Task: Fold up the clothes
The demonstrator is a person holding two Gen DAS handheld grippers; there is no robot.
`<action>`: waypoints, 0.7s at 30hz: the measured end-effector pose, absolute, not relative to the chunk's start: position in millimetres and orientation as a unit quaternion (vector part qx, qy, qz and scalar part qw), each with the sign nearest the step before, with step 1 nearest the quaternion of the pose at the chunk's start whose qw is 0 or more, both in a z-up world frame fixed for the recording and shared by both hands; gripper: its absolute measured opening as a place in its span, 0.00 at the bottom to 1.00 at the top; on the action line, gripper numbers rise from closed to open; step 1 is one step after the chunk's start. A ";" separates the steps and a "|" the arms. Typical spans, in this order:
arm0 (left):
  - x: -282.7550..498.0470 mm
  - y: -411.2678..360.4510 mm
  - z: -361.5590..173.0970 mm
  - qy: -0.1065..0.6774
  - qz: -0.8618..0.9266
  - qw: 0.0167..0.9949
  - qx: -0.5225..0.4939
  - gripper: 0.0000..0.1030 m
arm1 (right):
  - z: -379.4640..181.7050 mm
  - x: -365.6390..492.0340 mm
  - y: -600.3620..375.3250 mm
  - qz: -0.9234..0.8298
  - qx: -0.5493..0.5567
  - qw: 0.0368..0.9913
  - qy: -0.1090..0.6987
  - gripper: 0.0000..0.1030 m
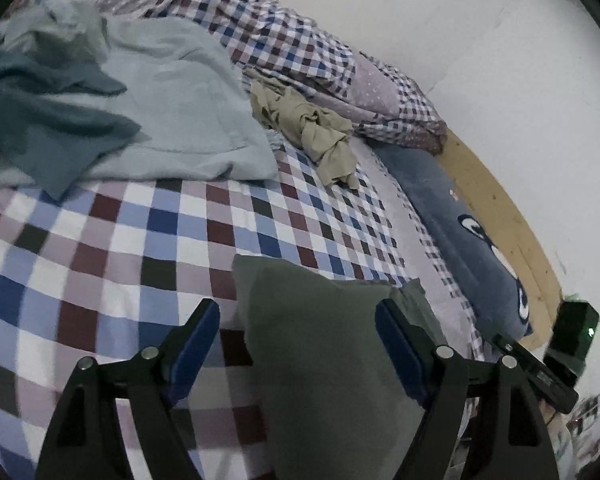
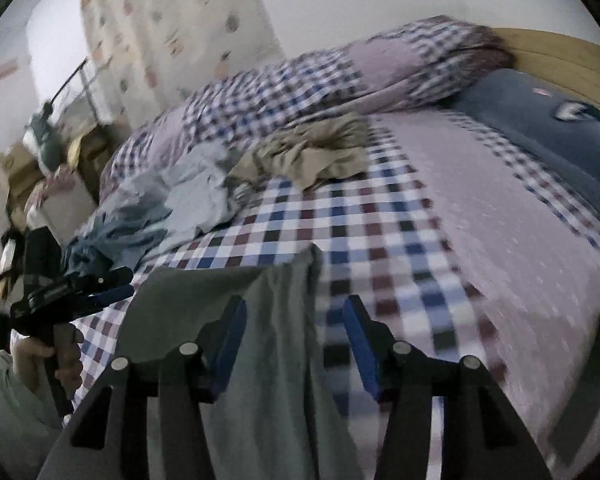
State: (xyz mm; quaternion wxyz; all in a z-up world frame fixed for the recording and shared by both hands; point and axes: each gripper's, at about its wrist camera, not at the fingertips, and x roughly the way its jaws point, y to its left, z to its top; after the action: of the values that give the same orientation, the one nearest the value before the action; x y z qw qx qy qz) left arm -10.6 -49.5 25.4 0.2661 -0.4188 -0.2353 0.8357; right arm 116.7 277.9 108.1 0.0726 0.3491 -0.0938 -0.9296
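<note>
A grey garment (image 1: 320,344) lies flat on the checked bed sheet (image 1: 112,248) at the near edge. My left gripper (image 1: 296,316) is open above it, and its blue pads (image 1: 198,340) stand wide on either side of the cloth without pressing it. The right wrist view shows the same grey garment (image 2: 268,360) under my right gripper (image 2: 294,312), which is open with the cloth's edge between the pads. My left gripper (image 2: 128,280) shows at the left there, held by a hand (image 2: 40,356). Further back lie a light blue garment (image 1: 172,92), a dark teal one (image 1: 48,112) and a crumpled khaki one (image 1: 312,128).
A checked duvet (image 1: 284,40) is bunched along the white wall. A blue pillow (image 1: 460,232) lies against the wooden headboard (image 1: 500,208). Cardboard boxes (image 2: 18,172) and clutter stand beside the bed at the left of the right wrist view.
</note>
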 end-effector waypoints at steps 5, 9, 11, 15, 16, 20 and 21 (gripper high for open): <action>-26.4 -40.9 16.2 -0.240 0.827 0.264 -0.433 0.74 | 94.2 56.9 259.0 -0.915 0.386 0.103 -0.051 0.52; -33.0 -34.6 15.5 -0.231 0.831 0.253 -0.438 0.49 | 77.7 32.5 255.4 -0.909 0.402 0.101 -0.041 0.52; -33.8 -34.2 13.3 -0.227 0.833 0.246 -0.440 0.35 | 69.7 28.2 259.0 -0.906 0.407 0.102 -0.052 0.51; -32.3 -38.4 8.7 -0.227 0.838 0.237 -0.436 0.19 | 53.9 18.7 264.3 -0.899 0.423 0.098 -0.060 0.49; -30.8 -40.0 7.8 -0.230 0.840 0.234 -0.432 0.18 | 50.3 16.0 265.5 -0.897 0.428 0.098 -0.061 0.46; -27.2 -51.1 -0.1 -0.262 0.840 0.221 -0.421 0.15 | 38.3 6.3 268.5 -0.889 0.441 0.107 -0.063 0.26; -26.8 -54.5 -2.3 -0.275 0.838 0.217 -0.418 0.15 | 36.9 4.6 267.7 -0.887 0.442 0.114 -0.062 0.22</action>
State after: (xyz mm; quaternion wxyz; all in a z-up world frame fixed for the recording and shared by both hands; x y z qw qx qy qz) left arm -26.8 -54.5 -2.3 0.2173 -0.4182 -0.2754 0.8379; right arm 4.6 267.7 36.9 0.1135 0.4424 -0.0615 -0.8875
